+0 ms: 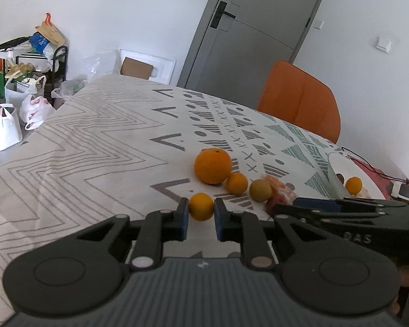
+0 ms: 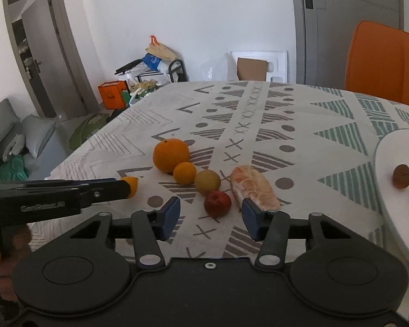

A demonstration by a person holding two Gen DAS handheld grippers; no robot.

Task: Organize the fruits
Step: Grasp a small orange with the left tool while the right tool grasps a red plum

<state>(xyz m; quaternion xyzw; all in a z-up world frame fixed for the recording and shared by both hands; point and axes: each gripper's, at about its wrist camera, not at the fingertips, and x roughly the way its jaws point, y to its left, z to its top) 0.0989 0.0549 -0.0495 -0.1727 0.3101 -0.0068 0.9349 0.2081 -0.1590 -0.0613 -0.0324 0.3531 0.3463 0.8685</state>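
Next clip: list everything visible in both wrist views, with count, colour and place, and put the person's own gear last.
large orange: one, orange, farthest in the fruit cluster on the tablecloth
small orange: one, orange, between the left jaws
second small orange: one, orange, beside the large one
yellowish fruit: one, yellow-green, next in the row
red fruit: one, dark red, nearest the right jaws
peeled citrus segment: one, pink, right of the red fruit
plate: one, white, at the right table edge, with a brown fruit and orange pieces on it
tablecloth: one, white with grey and green patterns
chair: one, orange, behind the table
door: one, grey, shut
bags and clutter: several, mixed, by the far wall
left gripper: black, blue pads, shut on the small orange
right gripper: black, blue pads, open around the red fruit
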